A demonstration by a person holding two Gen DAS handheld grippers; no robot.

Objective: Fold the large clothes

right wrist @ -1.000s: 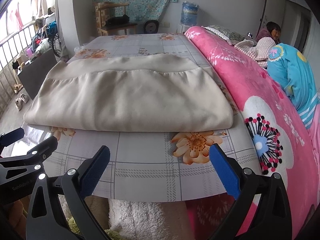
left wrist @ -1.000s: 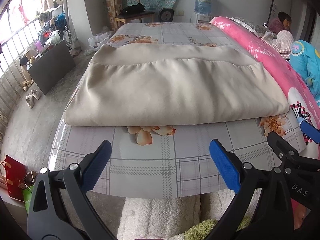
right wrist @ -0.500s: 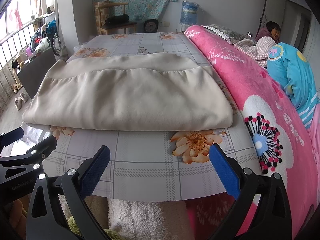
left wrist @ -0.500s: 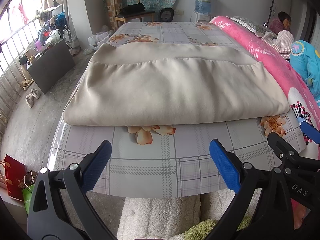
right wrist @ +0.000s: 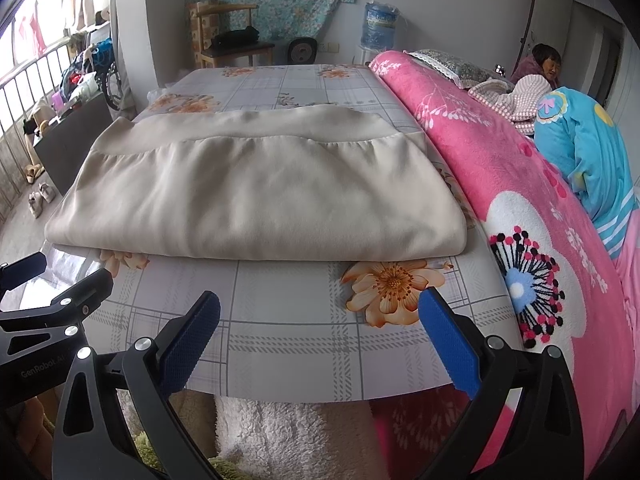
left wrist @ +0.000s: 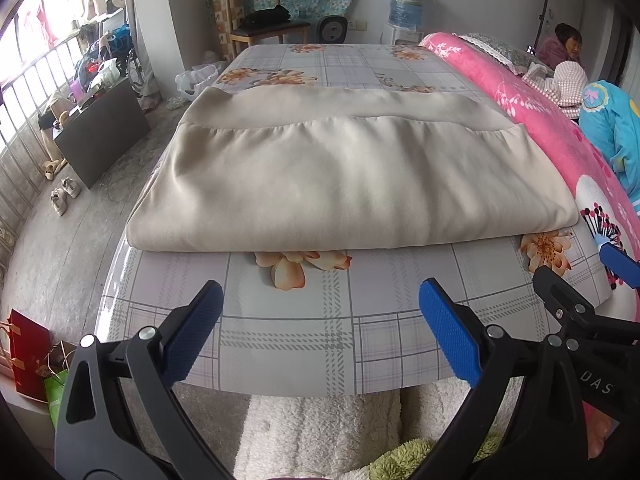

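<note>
A large beige garment (left wrist: pixel 352 176) (right wrist: pixel 256 196) lies folded flat into a wide rectangle on the bed's grey checked flower-print sheet (left wrist: pixel 320 336) (right wrist: pixel 300 320), with a plain band along its far edge. My left gripper (left wrist: pixel 320 320) hangs open over the near edge of the bed, short of the garment's front fold, nothing between its blue pads. My right gripper (right wrist: pixel 320 320) is open too, held beside it to the right, also short of the fold. Each gripper shows at the side of the other's view.
A rolled pink flowered blanket (right wrist: pixel 520 208) runs along the bed's right side, with a blue garment (right wrist: pixel 588 152) and a person (right wrist: pixel 540 64) beyond it. A chair (left wrist: pixel 260 20) and water bottle (left wrist: pixel 408 0) stand at the far wall. Shoes, a dark box (left wrist: pixel 100 136) and bags lie on the floor at left.
Nothing has visibly changed; both grippers hold still and open in front of the folded garment.
</note>
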